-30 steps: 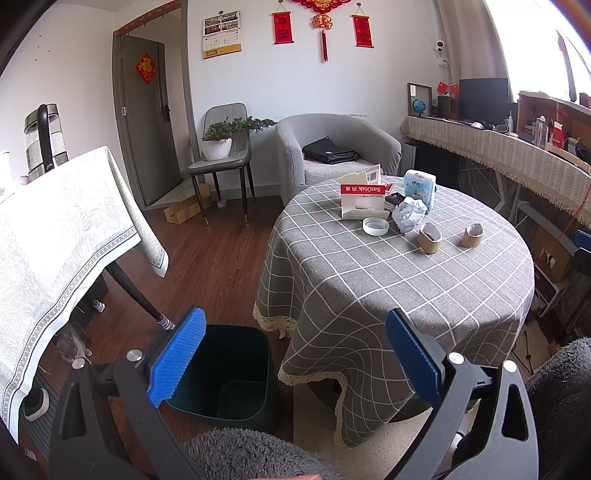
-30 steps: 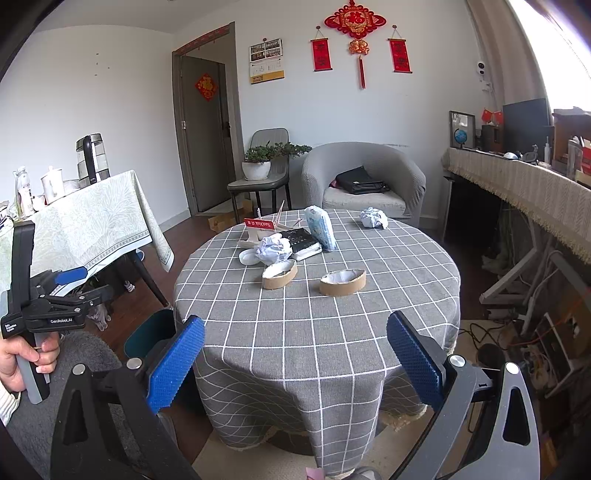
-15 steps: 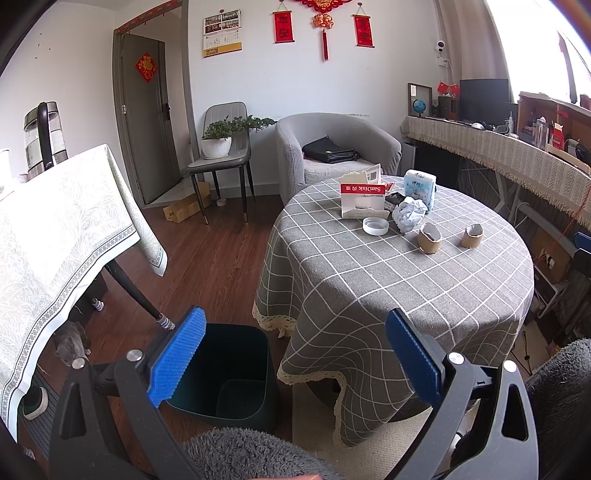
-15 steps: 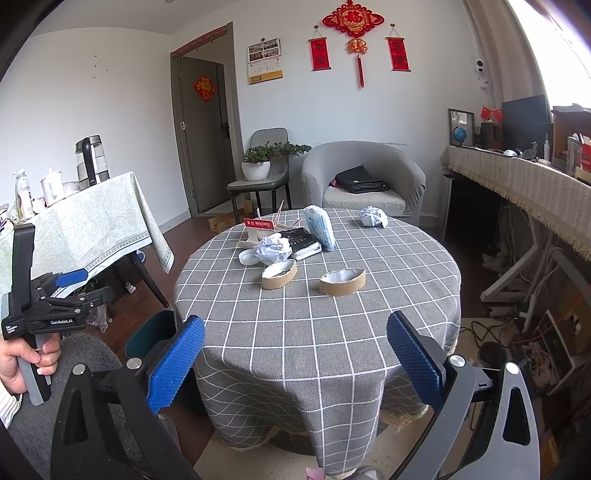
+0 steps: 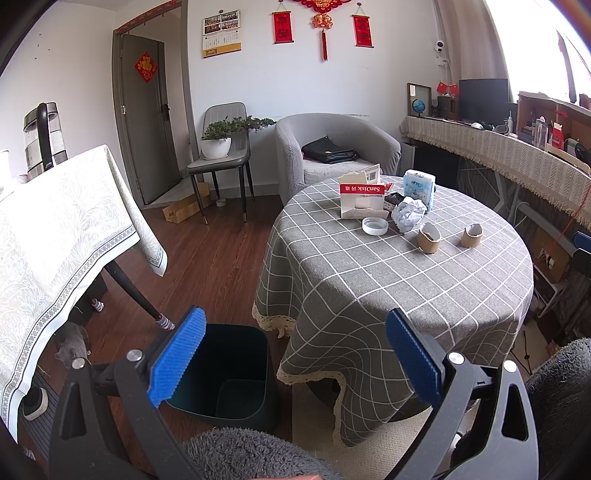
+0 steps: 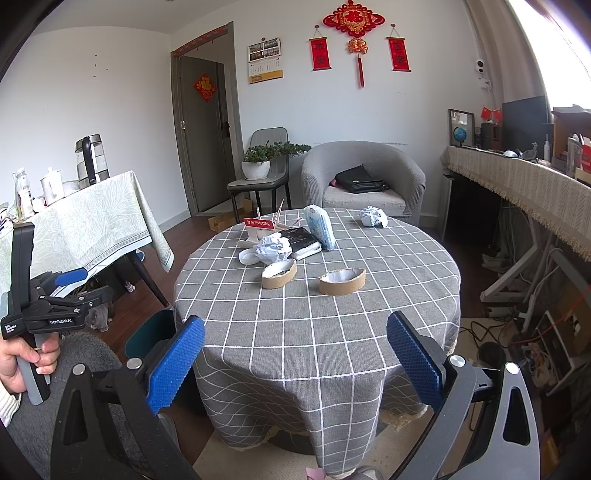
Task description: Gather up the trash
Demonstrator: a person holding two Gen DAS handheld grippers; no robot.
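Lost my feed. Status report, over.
Left gripper and right gripper open, empty. Crumpled paper, tape rolls on round table. Bin on floor; nothing blocking.

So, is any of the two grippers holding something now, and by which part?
Nothing is held. The left gripper and the right gripper both stand open with nothing between their pads, short of the round table.

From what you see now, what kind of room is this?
Probably a home living room: a grey armchair, a round table under a checked cloth, and red Chinese knot decorations on the wall.
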